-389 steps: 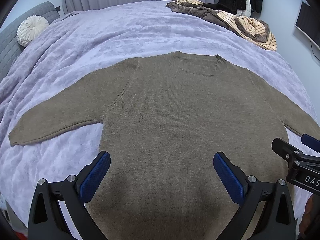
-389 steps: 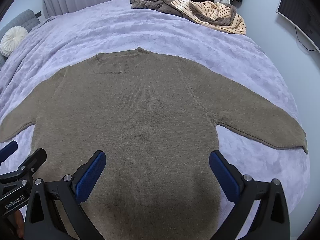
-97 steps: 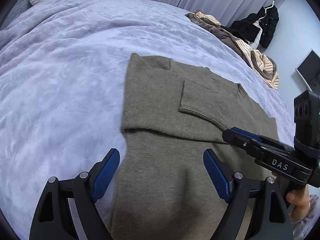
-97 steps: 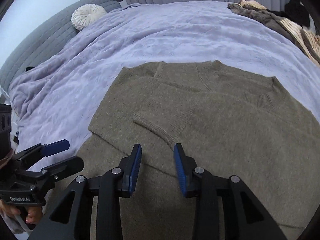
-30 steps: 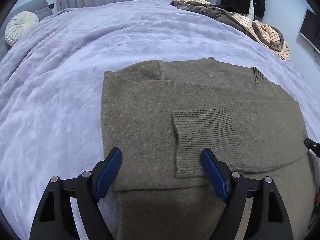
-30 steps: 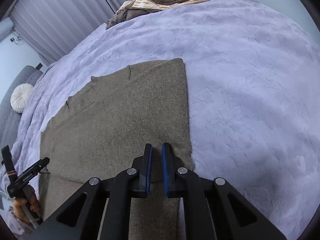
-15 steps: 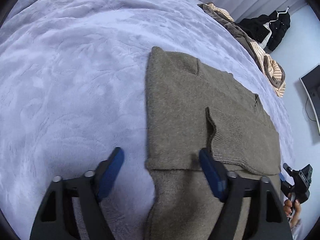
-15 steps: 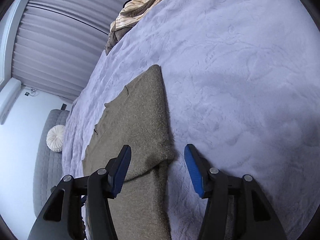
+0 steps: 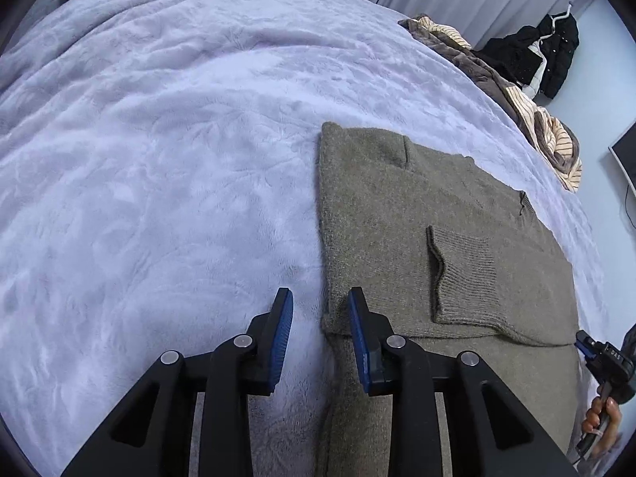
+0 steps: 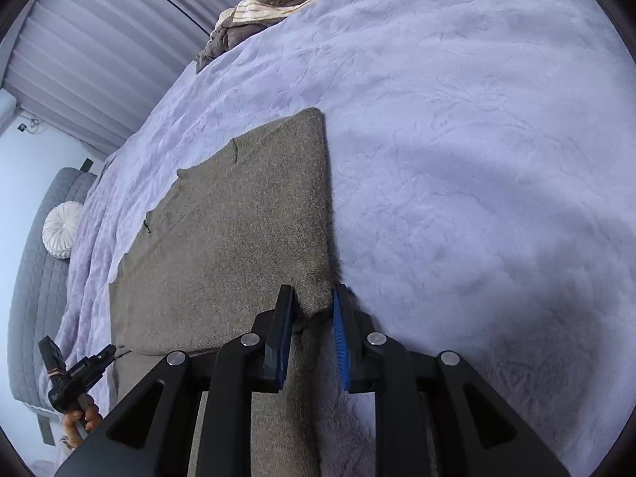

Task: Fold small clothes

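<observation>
Olive knit sweater (image 9: 397, 214) is lying sleeves-folded on the bed (image 9: 159, 159) as the left gripper (image 9: 320, 330) and right gripper (image 10: 312, 310) are closing on its side edges, likely readying a lengthwise fold.

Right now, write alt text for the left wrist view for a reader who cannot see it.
The left gripper, its jaws just closing, straddles the near left corner of a folded olive sweater lying on a lavender blanket, pads not yet pressing it. A ribbed cuff lies across the sweater; a heap of clothes sits at the far edge.
</observation>
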Available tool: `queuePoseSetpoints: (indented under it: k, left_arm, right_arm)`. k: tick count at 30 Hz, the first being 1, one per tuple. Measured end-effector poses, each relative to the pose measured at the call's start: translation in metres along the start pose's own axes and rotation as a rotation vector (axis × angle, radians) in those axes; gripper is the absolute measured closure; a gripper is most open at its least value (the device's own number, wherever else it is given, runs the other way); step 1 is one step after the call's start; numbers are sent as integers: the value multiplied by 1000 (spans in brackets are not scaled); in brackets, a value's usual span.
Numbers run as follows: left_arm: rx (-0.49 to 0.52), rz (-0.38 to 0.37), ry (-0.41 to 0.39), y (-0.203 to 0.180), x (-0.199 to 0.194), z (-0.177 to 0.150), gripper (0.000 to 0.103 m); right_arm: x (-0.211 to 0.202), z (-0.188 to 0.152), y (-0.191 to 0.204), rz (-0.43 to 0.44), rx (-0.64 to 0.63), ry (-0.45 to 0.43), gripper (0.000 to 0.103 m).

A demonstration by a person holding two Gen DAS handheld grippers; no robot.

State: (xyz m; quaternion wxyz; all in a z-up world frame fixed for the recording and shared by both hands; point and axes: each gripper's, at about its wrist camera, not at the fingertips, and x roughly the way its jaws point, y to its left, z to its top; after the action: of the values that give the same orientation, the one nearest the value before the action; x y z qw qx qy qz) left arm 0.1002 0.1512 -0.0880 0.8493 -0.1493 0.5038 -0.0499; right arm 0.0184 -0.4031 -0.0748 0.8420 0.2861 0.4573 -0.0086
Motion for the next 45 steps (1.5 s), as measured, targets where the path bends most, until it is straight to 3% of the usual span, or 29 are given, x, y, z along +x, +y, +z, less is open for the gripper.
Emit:
queuePoseSetpoints:
  k: [2,7,12,14,18,26,38,45]
  left_arm:
    - [36,-34,-29,-12,-12,4,73]
    - [118,-119,-51,-61,-16,13,73]
    - [217,-20,35,-100,30,-2,73]
    - [201,-15,52,-93,42,-9,73]
    - [153,-63,36,-81,38,-12,72]
    - [177,-3,17,-86,23,-24,72]
    - [189,69,20,-91,-4,-52,72]
    - [197,89,19,-92,-24,-75,72]
  right_arm:
    - [-16,-1,11,-37,-61,-56,82]
    - [-23,4,51,-1,-174,-85,82]
    - [8,-4,67,-21,-199,-29,82]
    - [28,-10,59,-92,-197,21,85]
    - [27,-16,40,-18,-158,1,86]
    - [16,-22,50,-52,-182,-15,82]
    - [-17,-49,52,-15,-142,-10,82]
    - [-26,-74,59,-1,-147,14,69]
